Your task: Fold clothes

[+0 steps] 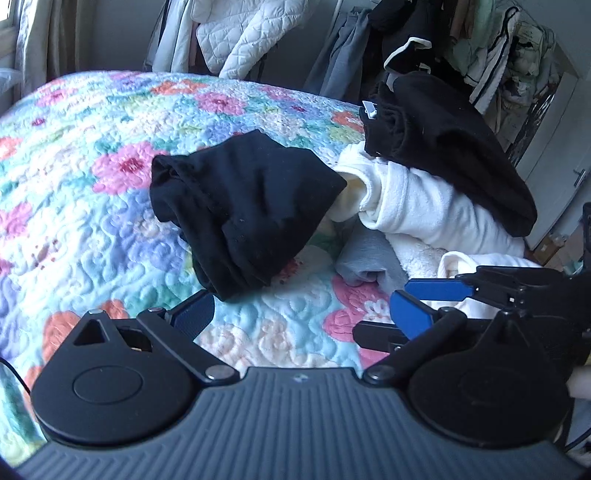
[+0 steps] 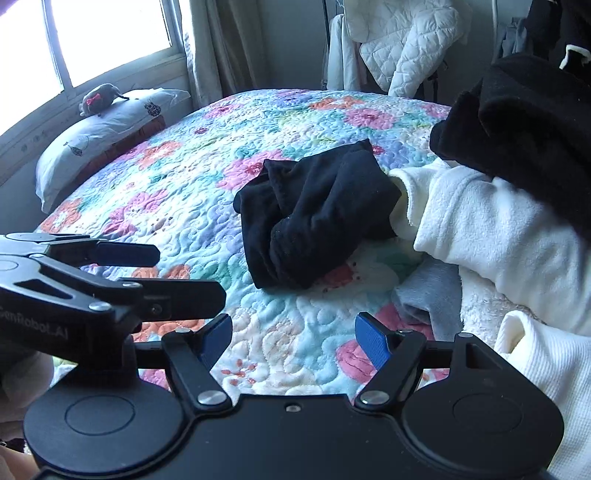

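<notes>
A folded black garment [image 1: 243, 210] lies on the floral quilt [image 1: 92, 192]; it also shows in the right wrist view [image 2: 314, 218]. To its right is a pile: a white fleece garment [image 1: 432, 206], a black fleece garment [image 1: 450, 147] on top, a grey piece [image 1: 369, 262] underneath. My left gripper [image 1: 303, 317] is open and empty, just in front of the black garment. My right gripper [image 2: 293, 341] is open and empty, above the quilt, short of the garment. The right gripper also shows at the right edge of the left wrist view [image 1: 424, 299], the left gripper in the right wrist view [image 2: 184, 273].
A white pillow [image 2: 107, 125] with a small grey plush toy [image 2: 101, 96] lies at the bed's far left by the window. A rack with hanging clothes, including a white quilted jacket [image 1: 243, 33], stands behind the bed. A door [image 1: 565, 147] is at the right.
</notes>
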The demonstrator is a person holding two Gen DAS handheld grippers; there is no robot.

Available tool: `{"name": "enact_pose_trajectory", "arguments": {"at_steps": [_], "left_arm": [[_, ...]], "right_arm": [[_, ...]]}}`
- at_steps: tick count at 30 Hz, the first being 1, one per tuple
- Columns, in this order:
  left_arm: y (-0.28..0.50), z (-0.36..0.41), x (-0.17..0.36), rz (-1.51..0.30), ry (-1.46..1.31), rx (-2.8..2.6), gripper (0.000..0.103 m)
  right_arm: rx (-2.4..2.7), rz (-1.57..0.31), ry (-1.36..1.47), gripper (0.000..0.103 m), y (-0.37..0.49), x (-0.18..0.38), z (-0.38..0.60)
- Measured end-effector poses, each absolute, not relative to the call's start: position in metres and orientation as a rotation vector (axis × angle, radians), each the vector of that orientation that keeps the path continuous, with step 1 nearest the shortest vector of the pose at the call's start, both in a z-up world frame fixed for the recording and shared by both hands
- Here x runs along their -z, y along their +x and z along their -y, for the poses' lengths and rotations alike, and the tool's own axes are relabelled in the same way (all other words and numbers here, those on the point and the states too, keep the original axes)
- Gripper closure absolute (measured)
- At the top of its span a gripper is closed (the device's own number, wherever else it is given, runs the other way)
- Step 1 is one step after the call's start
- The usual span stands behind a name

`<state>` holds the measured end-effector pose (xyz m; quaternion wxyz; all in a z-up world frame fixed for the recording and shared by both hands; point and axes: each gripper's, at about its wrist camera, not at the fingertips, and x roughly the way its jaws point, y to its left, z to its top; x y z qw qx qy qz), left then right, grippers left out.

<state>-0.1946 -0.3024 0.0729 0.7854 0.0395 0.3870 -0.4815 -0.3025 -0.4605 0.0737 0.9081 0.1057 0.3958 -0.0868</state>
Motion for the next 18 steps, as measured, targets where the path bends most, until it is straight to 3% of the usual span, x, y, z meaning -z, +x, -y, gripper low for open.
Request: {"name": "enact_pose_trajectory", "arguments": {"at_steps": [7,18], "left_arm": [[-0.181,0.291,-0.065,-0.880,-0.006,0.961,0.000],[-0.182,0.296,-0.062,-0.892,0.085,0.878,0.000]], "right_arm": [[0.181,-0.836,0.232,0.025,-0.300,-0.068,0.461],[0.191,-0.871,0.148,0.025,-0.294,-0.064,0.451]]}}
